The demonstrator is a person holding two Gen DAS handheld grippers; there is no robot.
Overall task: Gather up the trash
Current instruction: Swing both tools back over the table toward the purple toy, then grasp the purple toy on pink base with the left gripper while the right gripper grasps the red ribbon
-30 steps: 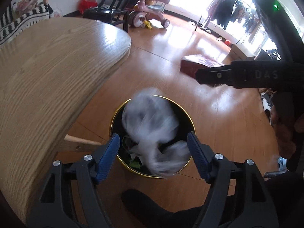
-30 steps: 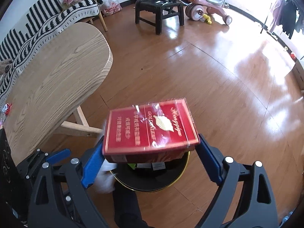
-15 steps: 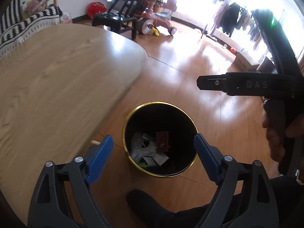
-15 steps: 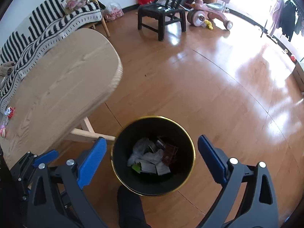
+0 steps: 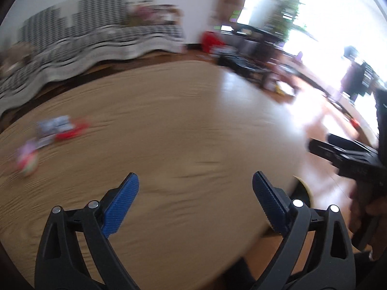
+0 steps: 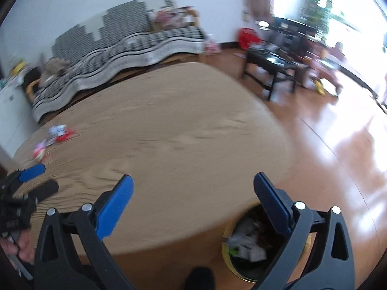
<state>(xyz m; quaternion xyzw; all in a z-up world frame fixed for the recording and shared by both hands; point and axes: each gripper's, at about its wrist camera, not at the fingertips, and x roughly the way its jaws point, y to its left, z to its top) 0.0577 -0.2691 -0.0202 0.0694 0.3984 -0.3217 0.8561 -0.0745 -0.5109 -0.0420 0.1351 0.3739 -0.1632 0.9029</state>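
Note:
Both views are motion-blurred. My left gripper [image 5: 194,191] is open and empty above the round wooden table [image 5: 169,133]. My right gripper [image 6: 193,193] is open and empty over the table's near edge [image 6: 181,236]. Small wrappers [image 5: 60,130] in red, white and blue lie at the table's far left, and also show in the right wrist view [image 6: 56,134]. A pink and green scrap [image 5: 26,162] lies beside them. The black bin with a gold rim [image 6: 226,249] stands on the floor below my right gripper, holding crumpled trash [image 6: 246,244].
A black-and-white striped sofa [image 6: 121,48] stands behind the table. A black chair [image 6: 273,70] and toys sit on the wooden floor [image 6: 338,145] at the right. The right gripper's body [image 5: 350,157] shows at the left view's right edge.
The white wad and the red box dropped into the bin. Both grippers, open and empty, then swung up from the bin toward the tabletop.

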